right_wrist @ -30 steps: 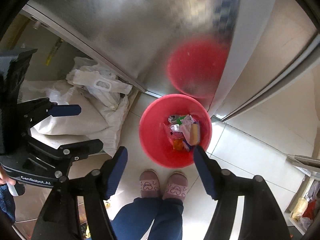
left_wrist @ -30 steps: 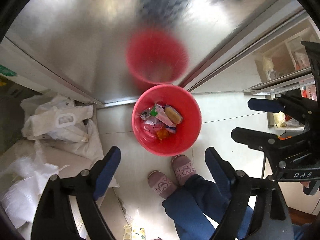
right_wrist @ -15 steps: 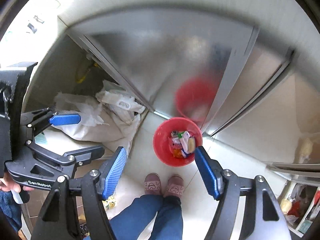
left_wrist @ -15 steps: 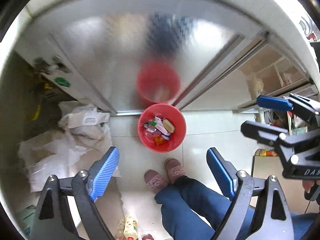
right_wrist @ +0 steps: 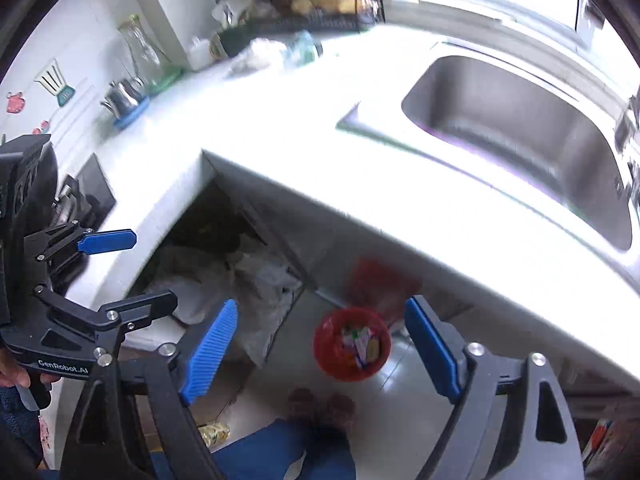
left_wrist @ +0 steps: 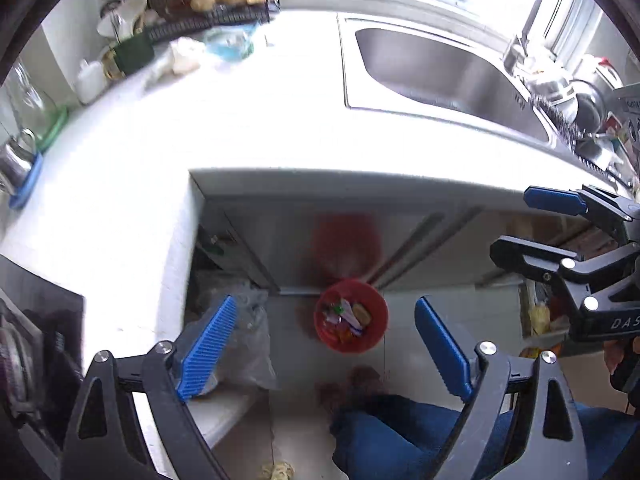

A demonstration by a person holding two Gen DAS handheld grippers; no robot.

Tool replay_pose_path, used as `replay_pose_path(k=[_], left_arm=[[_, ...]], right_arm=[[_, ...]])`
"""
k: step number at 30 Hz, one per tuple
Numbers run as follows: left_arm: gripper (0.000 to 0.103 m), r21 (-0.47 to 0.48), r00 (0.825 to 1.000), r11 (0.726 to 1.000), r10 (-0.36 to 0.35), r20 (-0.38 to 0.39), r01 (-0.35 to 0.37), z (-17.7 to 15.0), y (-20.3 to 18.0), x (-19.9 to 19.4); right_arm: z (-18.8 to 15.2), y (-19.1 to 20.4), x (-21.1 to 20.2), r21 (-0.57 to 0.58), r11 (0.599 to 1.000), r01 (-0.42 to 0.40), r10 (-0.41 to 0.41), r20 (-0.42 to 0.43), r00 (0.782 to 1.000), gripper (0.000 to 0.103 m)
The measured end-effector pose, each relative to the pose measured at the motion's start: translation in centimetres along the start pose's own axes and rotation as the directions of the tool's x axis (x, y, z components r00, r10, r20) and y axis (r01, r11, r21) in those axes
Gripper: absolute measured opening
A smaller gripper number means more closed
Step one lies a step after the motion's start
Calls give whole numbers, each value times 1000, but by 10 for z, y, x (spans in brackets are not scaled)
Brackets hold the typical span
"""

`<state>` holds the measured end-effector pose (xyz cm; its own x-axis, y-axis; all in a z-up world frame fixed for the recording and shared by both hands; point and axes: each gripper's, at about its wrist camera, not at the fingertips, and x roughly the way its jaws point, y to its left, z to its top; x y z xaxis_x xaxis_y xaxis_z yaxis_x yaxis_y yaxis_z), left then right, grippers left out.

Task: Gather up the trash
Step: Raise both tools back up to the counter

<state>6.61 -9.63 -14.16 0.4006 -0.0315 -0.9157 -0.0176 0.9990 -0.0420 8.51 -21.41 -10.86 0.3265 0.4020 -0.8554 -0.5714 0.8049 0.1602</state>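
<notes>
A red bin (left_wrist: 351,315) holding several pieces of colourful trash stands on the floor below the counter; it also shows in the right wrist view (right_wrist: 352,343). My left gripper (left_wrist: 324,354) is open and empty, held high above the bin. My right gripper (right_wrist: 320,354) is open and empty too, at about the same height. Each gripper shows at the edge of the other's view: the right one (left_wrist: 576,232) and the left one (right_wrist: 92,268).
A white L-shaped countertop (left_wrist: 224,120) with a steel sink (left_wrist: 444,76) lies ahead. Jars, a kettle (right_wrist: 120,98), bags and a wire rack (right_wrist: 320,4) stand at its back. White bags (right_wrist: 240,280) lie under the counter. The person's legs and slippers (right_wrist: 320,404) are below.
Both grippers have risen well away from the bin, which now looks much smaller. The countertop and sink have come into view. Both grippers stay open.
</notes>
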Motion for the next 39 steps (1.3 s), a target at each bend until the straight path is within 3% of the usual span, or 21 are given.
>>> replay_pose_path(k=[1,4,12,24,39], left_arm=[[103,-1,1000,1000,15,9,-15,4,0,-5],[103,-12,996,997,77,38,-76,17,1,-21],[103,-2,991,994,112,78,-112,48,15,-44],[103,-28,989,995,95,114,-93,119,71,-37],[103,16,997,999,50,61,-51,231,162,8]], right_arm=[[4,0,-4,-2,1000,-3,3,9,1000,92],[16,2,-12,-18,1000,-6,6,27,1000,97],[53,9,-20,-82,997,-1,7,75,997,102],[117,15,2,-121,992,47,-34,103,994,102],[232,30,62,-115,990,76,-72,42,997,102]])
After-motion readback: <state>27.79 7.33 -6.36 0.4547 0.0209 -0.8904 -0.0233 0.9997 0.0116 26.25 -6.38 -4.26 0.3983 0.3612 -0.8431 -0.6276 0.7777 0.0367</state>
